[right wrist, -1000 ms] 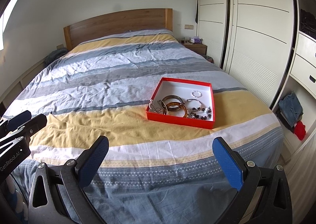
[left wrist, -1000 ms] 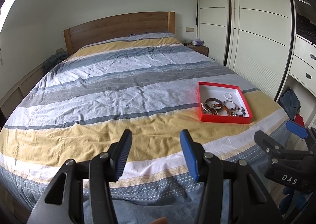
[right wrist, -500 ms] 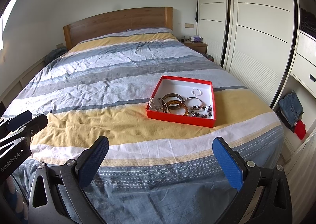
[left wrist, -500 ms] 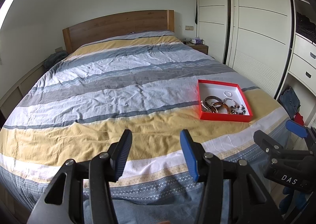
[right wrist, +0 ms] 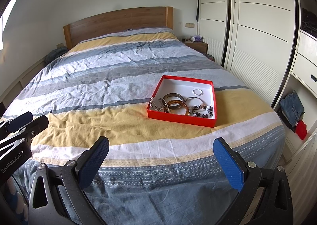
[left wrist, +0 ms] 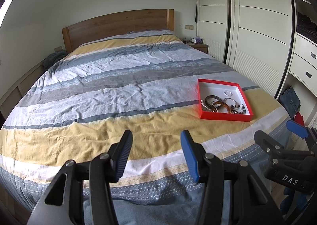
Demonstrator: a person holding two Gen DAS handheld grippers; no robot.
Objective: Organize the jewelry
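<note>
The left gripper [left wrist: 156, 155] hung over the foot of the bed [left wrist: 111, 94], jaws partly apart and holding nothing. The right gripper [right wrist: 161, 162] stood wide, also empty. The red box [right wrist: 213, 106] lay on the yellow stripe ahead, well apart from both. Inside it, bangles [right wrist: 177, 105] overlapped a tangle of what seemed beaded bracelets [right wrist: 200, 109], too small to separate.

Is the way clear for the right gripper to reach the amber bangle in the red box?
Probably yes. The right gripper is open and empty, the red box is lidless, and only bare bedspread lies between. The amber bangle overlaps other bracelets.
</note>
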